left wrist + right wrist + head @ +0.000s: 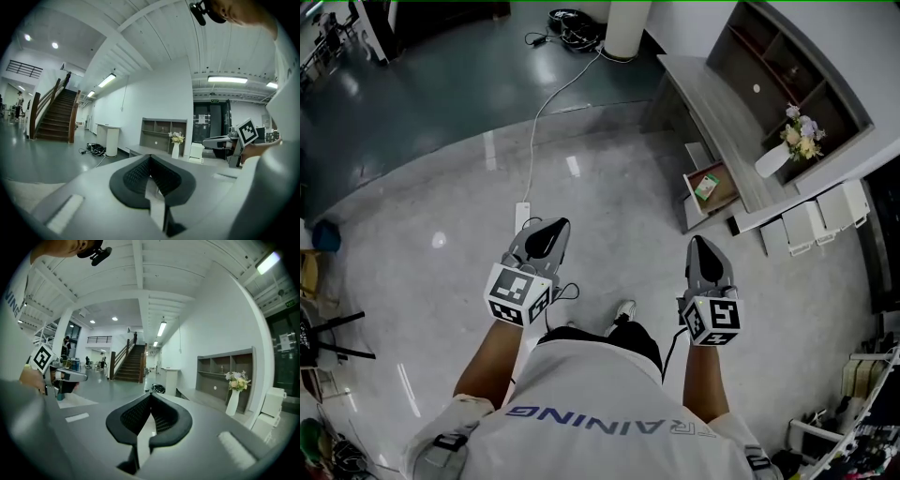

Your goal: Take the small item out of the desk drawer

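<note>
The grey desk (712, 117) stands at the upper right of the head view. Its drawer (718, 199) is pulled open, and a small green and white item (706, 187) lies inside. My left gripper (557, 225) is held over the floor, well left of the desk, shut and empty. My right gripper (697, 242) is a short way in front of the drawer, also shut and empty. The left gripper's (149, 157) dark pads meet with nothing between them. The right gripper's (150, 395) pads are likewise pressed together. The desk (140, 150) is far ahead of both.
A white vase of flowers (784, 150) and a shelf unit (787, 61) are on the desk. White boxes (811, 225) sit beside it. A power strip (522, 215) with a white cable lies on the floor ahead. A white pillar (626, 26) and a staircase (129, 364) are farther off.
</note>
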